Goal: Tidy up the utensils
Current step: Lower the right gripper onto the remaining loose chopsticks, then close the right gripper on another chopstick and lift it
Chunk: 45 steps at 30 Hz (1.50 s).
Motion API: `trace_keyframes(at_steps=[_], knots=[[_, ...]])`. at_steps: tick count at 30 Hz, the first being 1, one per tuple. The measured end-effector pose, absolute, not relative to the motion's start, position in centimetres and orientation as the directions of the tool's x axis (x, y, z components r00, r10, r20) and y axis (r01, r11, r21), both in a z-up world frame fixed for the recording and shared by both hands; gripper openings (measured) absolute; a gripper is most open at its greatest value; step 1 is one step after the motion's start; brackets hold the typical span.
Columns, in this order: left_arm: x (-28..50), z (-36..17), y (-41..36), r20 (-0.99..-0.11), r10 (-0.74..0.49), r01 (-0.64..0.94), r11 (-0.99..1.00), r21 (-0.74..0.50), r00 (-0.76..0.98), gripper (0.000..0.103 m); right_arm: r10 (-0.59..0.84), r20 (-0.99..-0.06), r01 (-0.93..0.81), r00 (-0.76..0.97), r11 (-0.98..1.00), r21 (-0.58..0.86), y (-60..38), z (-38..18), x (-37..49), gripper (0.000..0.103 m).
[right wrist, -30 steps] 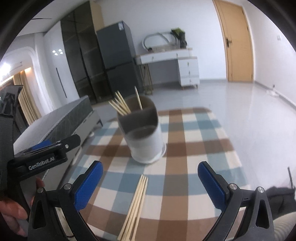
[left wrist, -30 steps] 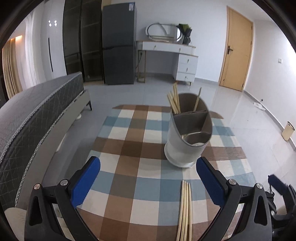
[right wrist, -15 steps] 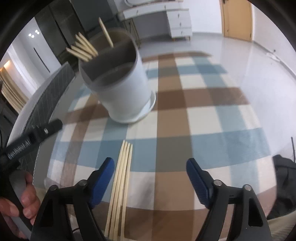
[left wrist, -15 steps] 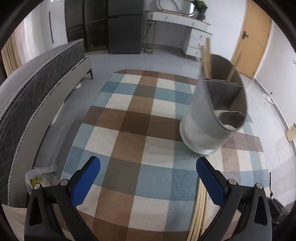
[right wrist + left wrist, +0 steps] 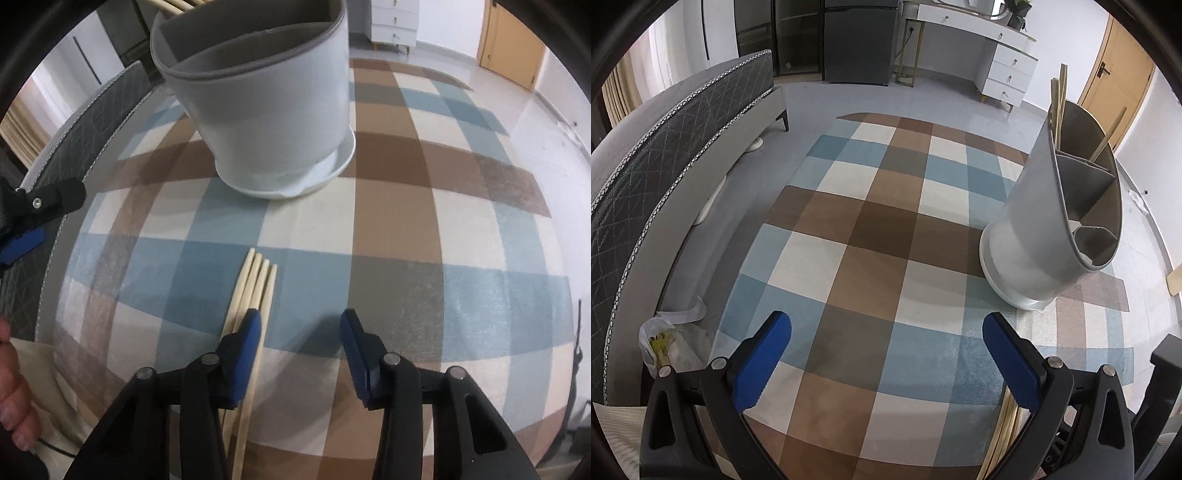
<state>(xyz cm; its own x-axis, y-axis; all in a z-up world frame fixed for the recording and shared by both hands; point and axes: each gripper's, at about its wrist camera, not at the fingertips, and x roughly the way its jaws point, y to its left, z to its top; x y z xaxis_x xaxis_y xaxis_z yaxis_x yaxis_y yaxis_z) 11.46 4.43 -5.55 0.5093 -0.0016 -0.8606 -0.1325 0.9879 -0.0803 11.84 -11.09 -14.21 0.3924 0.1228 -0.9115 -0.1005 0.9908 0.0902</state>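
A white utensil holder with grey divided compartments stands on the checked tablecloth; it also shows at the right of the left wrist view, with several chopsticks upright in its far compartment. Several loose wooden chopsticks lie side by side on the cloth in front of it. My right gripper is open and low over the cloth, its left finger over the chopsticks' right side. My left gripper is open and empty, left of the holder; the chopsticks' edge shows under its right finger.
A grey bed runs along the table's left side. A plastic bag lies on the floor by the table's left edge. A fridge, white dresser and wooden door stand far back. The left gripper shows at the right wrist view's left edge.
My right gripper has dropped down and forward to the loose chopsticks and its jaws have narrowed. My left gripper has shifted left, so the holder now sits at its right.
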Motion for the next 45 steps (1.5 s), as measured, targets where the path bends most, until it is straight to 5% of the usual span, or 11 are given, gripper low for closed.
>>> trace_keyframes(at_steps=[11, 14, 29, 32, 34, 45], knots=[[11.6, -5.4, 4.7, -0.854, 0.011, -0.134, 0.989, -0.069, 0.520, 0.101, 0.085, -0.915, -0.138, 0.395, 0.990, 0.032, -10.0, -14.0, 11.3, 0.042], [11.6, -5.4, 5.0, -0.854, 0.016, -0.142, 0.988, -0.068, 0.521, 0.101, 0.086, -0.919, -0.144, 0.384, 0.989, 0.032, -9.9, -13.9, 11.2, 0.033], [11.8, -5.6, 5.6, -0.858, 0.033, -0.161, 0.985, -0.058, 0.512, 0.101, 0.038, -0.912, -0.137, 0.407, 0.990, -0.020, -8.5, -14.3, 13.6, 0.032], [11.9, -5.9, 5.6, -0.866, 0.034, -0.159, 0.986, -0.053, 0.499, 0.101, 0.041, -0.902, -0.117, 0.430, 0.993, -0.011, -8.8, -14.2, 14.0, 0.020], [12.0, -6.3, 5.4, -0.874, 0.030, -0.154, 0.987, -0.051, 0.484, 0.101, 0.076, -0.899, -0.101, 0.431, 0.994, 0.036, -9.7, -14.2, 14.3, 0.004], [11.7, -7.5, 2.0, -0.896, 0.038, -0.063, 0.998, 0.011, 0.443, 0.101, 0.248, -0.814, -0.001, 0.525, 0.957, 0.291, -15.3, -11.2, 14.1, 0.002]])
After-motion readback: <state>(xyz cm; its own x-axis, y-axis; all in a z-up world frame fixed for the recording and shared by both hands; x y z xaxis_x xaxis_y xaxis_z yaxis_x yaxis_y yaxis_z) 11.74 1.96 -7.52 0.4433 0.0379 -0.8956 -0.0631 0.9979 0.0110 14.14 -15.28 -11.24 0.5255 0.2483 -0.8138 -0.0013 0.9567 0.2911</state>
